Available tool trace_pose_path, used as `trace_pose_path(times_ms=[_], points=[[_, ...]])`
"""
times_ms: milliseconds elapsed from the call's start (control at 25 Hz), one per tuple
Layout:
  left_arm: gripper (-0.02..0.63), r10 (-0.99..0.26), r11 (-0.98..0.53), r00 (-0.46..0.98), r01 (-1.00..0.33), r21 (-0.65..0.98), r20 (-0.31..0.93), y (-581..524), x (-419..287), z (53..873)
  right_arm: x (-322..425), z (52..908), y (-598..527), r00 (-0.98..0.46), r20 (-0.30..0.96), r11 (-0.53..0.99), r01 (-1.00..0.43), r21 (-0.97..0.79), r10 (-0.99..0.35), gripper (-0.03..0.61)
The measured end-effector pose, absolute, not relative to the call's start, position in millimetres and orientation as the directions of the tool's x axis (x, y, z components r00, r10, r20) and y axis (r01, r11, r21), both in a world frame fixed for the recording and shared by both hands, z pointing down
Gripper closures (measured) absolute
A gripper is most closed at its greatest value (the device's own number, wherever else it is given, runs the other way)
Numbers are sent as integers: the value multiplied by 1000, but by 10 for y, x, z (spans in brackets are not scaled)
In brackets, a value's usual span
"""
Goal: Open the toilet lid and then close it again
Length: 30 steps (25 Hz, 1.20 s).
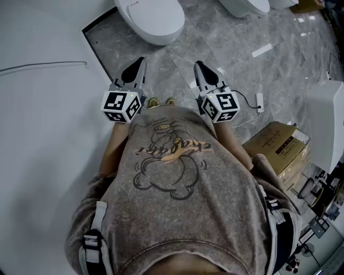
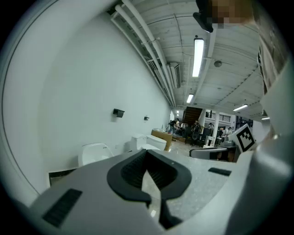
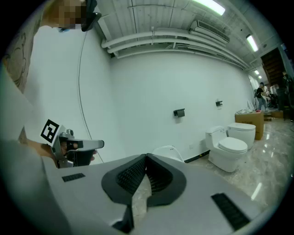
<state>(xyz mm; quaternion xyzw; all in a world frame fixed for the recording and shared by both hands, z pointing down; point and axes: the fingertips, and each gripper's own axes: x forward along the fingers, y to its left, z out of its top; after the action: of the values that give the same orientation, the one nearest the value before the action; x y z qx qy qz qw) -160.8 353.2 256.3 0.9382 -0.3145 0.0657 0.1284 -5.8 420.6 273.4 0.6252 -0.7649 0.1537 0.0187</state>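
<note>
Left gripper [image 1: 139,65]: jaws together, empty, held level-to-slightly-down, short of the toilet [image 1: 153,19], apart from it.
Right gripper [image 1: 200,69]: same state and pose, beside the left, further right of the toilet.

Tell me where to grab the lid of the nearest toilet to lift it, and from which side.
Take the lid by its rounded front lip, the end nearest you, coming in low from the front. It seems to lie flat, hinge presumably at the far end, so that lip probably lifts easiest. The right gripper, now shut and empty, must open first.
</note>
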Motion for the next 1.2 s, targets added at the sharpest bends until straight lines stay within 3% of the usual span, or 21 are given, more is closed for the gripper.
trace_pose_path(times_ms=[280, 640, 1200], points=[[604, -587, -757, 780, -624, 195, 217, 3431, -1557, 2685, -33, 2819, 4093, -270, 166, 221, -939, -264, -948, 551], [604, -585, -743, 770, -635, 213, 255, 2721, -1423, 3113, 9, 3305, 3370, -306, 204, 235, -922, -307, -930, 551], [604, -540, -752, 778, -617, 230, 320, 1262, -724, 5288, 365, 5382, 1837, -304, 306, 199, -923, -329, -902, 551]])
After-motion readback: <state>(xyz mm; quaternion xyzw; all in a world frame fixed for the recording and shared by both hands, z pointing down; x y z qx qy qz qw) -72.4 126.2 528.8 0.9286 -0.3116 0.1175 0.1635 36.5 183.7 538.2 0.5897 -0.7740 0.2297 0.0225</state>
